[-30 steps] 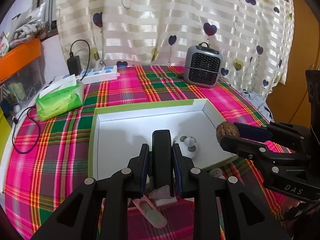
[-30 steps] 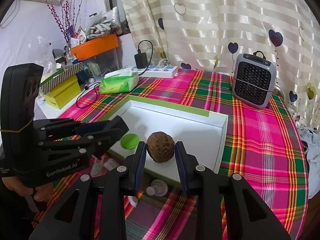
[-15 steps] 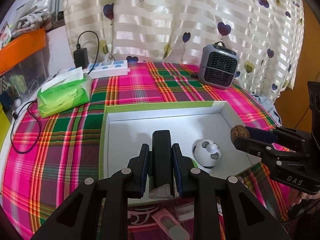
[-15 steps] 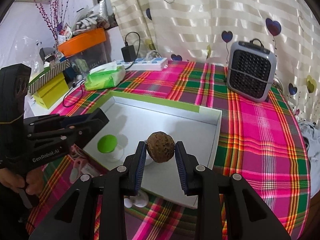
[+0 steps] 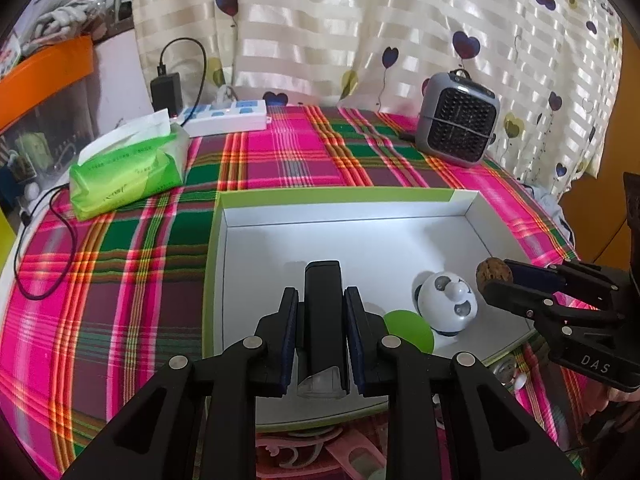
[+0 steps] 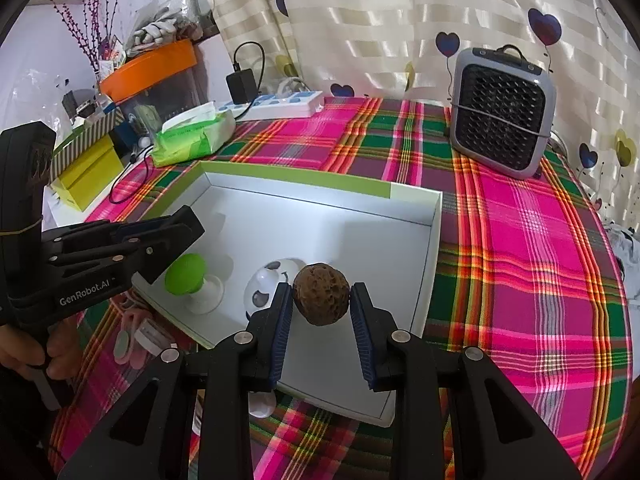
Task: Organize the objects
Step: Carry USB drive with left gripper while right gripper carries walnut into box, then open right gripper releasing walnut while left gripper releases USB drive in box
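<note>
My left gripper (image 5: 322,308) is shut on a black rectangular block (image 5: 322,300) and holds it over the near left part of the white box (image 5: 336,194). My right gripper (image 6: 322,300) is shut on a brown rough walnut (image 6: 321,299), held above the box's near right part (image 6: 434,240). In the box lie a white panda-face ball (image 5: 448,306) (image 6: 268,280) and a green-capped mushroom toy (image 6: 186,274) (image 5: 410,330). The right gripper also shows at the right of the left wrist view (image 5: 496,280); the left gripper shows at the left of the right wrist view (image 6: 176,236).
A grey mini heater (image 6: 502,112) stands at the back right. A green tissue pack (image 5: 128,168) and a white power strip (image 5: 224,118) lie at the back left. Pink and white small items (image 6: 136,336) lie on the plaid cloth in front of the box.
Both grippers have moved forward over the box, still holding the block and the walnut. The green mushroom toy and panda ball now show closer beneath them.
</note>
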Available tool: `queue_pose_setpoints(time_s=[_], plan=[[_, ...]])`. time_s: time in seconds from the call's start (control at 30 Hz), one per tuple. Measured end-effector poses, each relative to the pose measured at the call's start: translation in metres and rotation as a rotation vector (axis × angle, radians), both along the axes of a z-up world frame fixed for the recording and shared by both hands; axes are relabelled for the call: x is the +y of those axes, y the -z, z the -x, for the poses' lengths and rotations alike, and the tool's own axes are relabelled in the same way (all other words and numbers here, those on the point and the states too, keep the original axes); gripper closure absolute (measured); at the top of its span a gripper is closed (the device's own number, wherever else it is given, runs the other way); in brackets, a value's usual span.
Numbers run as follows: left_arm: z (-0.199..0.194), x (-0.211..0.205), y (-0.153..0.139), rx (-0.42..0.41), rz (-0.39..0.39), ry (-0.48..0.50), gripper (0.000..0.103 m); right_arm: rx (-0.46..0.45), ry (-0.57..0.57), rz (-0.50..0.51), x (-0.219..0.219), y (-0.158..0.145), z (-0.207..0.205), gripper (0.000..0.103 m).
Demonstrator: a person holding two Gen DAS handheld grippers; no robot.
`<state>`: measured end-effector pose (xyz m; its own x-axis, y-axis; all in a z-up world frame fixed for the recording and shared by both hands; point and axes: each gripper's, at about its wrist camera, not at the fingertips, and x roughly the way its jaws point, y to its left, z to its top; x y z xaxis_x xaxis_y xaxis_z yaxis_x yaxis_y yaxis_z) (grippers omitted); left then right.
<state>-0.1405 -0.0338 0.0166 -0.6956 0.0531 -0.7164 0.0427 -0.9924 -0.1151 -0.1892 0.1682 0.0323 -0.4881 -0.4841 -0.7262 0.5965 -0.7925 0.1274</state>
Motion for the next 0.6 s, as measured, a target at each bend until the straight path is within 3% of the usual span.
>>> queue_pose_setpoints(time_s=[0.6], plan=[[0.0044, 0.0029, 0.003, 0.0, -0.026, 0.039, 0.082, -0.017, -0.011, -0.005, -0.0068, 0.0079, 0.0038, 0.072]])
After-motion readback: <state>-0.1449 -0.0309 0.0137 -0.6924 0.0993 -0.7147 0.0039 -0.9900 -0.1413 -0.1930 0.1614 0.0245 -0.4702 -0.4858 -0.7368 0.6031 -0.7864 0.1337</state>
